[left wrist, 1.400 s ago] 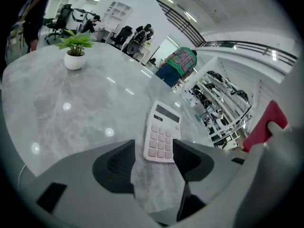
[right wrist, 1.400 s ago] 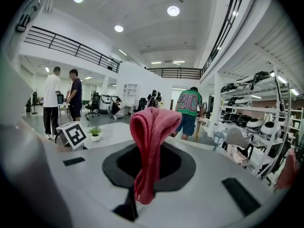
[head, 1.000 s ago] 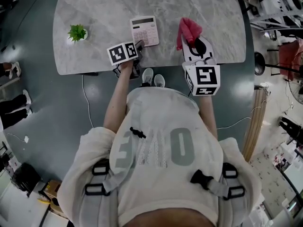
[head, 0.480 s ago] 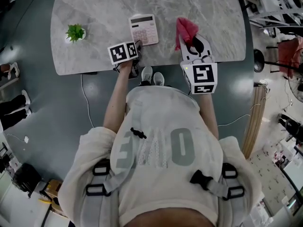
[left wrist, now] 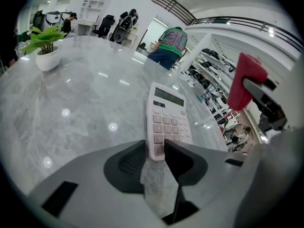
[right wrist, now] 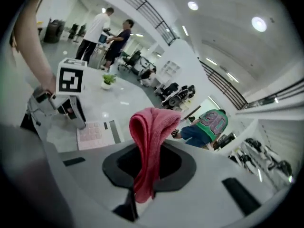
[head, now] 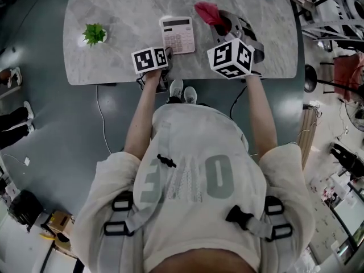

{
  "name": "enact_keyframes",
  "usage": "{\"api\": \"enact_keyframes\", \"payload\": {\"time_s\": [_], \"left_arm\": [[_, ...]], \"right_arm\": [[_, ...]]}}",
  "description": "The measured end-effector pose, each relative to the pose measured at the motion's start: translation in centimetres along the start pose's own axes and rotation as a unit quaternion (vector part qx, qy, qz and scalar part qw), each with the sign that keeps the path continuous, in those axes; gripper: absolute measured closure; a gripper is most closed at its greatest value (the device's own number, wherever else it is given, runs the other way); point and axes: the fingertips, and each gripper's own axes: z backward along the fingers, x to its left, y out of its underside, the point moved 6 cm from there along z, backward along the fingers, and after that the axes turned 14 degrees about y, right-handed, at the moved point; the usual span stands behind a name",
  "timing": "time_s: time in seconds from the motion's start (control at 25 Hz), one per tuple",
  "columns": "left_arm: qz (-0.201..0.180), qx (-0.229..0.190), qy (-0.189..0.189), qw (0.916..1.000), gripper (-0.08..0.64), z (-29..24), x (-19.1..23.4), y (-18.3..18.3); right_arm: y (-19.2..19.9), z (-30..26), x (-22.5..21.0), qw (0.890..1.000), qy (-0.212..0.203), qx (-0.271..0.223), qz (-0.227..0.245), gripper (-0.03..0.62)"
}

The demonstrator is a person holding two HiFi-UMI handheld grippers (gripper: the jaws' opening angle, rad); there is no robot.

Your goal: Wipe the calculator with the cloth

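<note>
On the table (head: 114, 16), flat near the middle of the front edge: calculator (head: 178, 34). Well to its left, upright on the same top: potted plant (head: 94, 34). At the calculator's near left corner: left gripper (left wrist: 155, 148), jaws closing, that corner between them. To the calculator's right, over the tabletop: right gripper (right wrist: 148, 167), clamped on the cloth (right wrist: 149, 137), free fold sticking out past the jaws, just beside the calculator's far right corner. Past the table, farther back in the room: two people (right wrist: 97, 27) standing together.

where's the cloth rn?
Head view, right side: the cloth is pinched in the right gripper, off the table and just right of the calculator.
</note>
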Motion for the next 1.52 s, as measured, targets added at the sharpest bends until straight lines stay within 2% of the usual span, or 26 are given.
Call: {"api": "enact_keyframes", "payload": {"time_s": [0.12,0.32,0.56,0.8,1.52], "left_arm": [[0.003,-0.004,0.003,1.0,0.431,0.0,0.1,0.0],[0.008,-0.006,0.009,0.9999,0.435,0.0,0.4,0.1],[0.02,-0.012,0.021,0.9995,0.446,0.1,0.6,0.0],[0.02,-0.011,0.023,0.9995,0.447,0.1,0.7,-0.1],[0.021,-0.007,0.029,0.9993,0.449,0.0,0.9,-0.2]], "right_arm": [[-0.7,-3.1,1.7,0.997,-0.039,-0.004,0.069,0.537],[-0.2,-6.7,5.6,0.983,-0.087,0.02,0.161,0.537],[0.9,-8.6,9.1,0.967,-0.107,0.043,0.229,0.537],[1.4,-9.9,10.8,0.957,-0.105,0.062,0.263,0.537],[2.1,-9.8,13.3,0.949,-0.129,0.071,0.28,0.538]]}}
